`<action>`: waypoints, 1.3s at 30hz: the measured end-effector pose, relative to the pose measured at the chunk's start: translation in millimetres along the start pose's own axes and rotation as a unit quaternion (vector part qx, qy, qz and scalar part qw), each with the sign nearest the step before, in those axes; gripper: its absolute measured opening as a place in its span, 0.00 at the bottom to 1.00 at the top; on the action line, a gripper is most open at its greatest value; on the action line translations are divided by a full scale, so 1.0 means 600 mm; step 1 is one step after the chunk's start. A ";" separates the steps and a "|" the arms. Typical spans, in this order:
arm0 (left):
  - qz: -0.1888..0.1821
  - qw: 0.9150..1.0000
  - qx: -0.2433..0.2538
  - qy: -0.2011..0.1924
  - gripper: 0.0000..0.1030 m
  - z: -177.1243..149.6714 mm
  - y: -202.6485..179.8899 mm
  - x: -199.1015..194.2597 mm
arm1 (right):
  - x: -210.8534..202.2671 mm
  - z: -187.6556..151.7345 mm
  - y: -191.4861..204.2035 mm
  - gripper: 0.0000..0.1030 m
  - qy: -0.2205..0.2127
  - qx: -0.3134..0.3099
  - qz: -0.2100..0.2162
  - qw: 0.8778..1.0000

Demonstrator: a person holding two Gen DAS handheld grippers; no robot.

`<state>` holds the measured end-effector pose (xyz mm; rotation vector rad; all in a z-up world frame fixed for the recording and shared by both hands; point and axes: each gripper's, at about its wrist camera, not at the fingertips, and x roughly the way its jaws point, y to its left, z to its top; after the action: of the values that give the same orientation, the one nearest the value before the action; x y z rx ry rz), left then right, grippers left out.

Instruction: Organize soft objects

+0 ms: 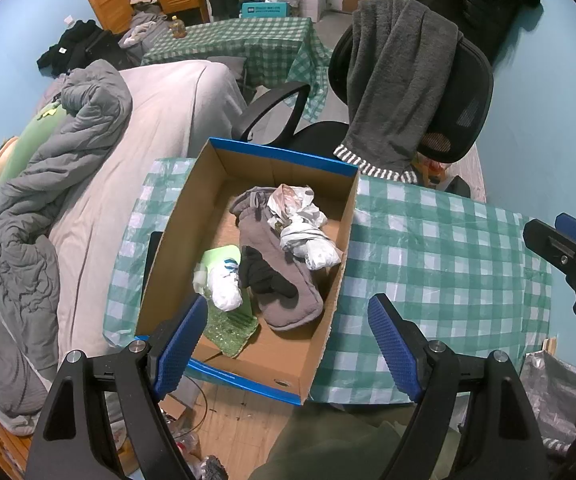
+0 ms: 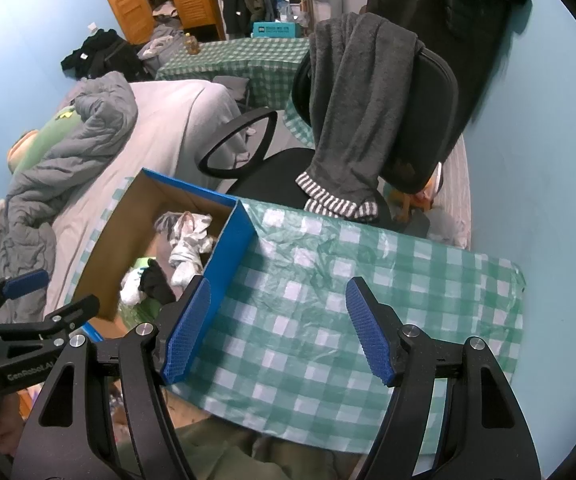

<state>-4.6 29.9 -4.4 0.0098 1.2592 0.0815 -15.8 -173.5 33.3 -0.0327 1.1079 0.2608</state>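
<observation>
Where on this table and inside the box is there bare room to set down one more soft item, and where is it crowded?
Free: the checked tablecloth from the cardboard box across to the blue wall, with nothing lying on it. Inside the box, bare floor along its left wall and far end. Crowded: the box's middle and right side, where the grey cloth, black sock and white bags pile up.

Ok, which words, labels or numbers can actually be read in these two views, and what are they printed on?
"GenRoboAI", last letters partly cut off: on the black body of the left gripper, seen from the right wrist view.
White print on the teal box on the far checked table: too blurred to read.
White tag on the black garment: too small to read.
</observation>
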 end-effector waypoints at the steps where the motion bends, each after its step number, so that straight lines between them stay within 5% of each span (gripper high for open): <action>1: 0.000 1.000 0.000 0.000 0.81 0.000 -0.001 -0.001 | 0.000 0.000 0.000 0.69 0.000 0.000 0.000 1.000; 39: 0.002 1.000 0.001 0.000 0.81 -0.001 -0.007 0.000 | -0.001 -0.001 -0.004 0.69 0.002 0.002 0.000 1.000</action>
<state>-4.9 25.9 -4.6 0.0139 1.2603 0.0846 -16.0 -176.0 33.2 -0.0297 1.1117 0.2593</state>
